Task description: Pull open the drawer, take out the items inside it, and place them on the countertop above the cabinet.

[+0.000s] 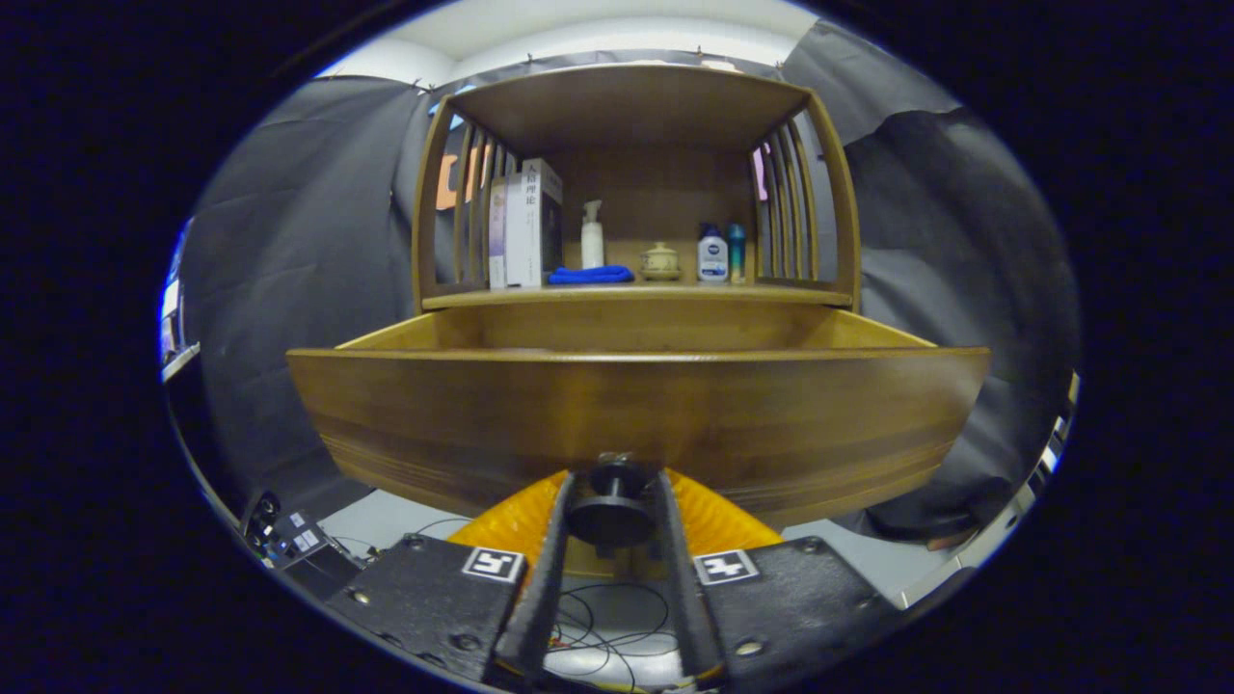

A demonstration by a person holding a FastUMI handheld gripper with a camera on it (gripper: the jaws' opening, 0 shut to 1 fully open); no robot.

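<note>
The wooden drawer (636, 414) stands pulled out toward me, its broad front panel right ahead of the fingers. Its dark round knob (611, 506) sits between my two fingers, and my gripper (613, 487) is shut on it. The front panel hides what lies inside the drawer; only the inner side walls and back show. Above it runs the countertop (636, 294) of the cabinet, carrying books (525, 226), a folded blue cloth (590, 275), a white pump bottle (591, 236), a small lidded jar (660, 260) and two small bottles (721, 253).
A wooden shelf frame (631, 106) with slatted sides encloses the countertop. Black cloth hangs on both sides. Below the drawer lie cables (603, 617) on a pale floor and a dark device (289, 540) at the lower left.
</note>
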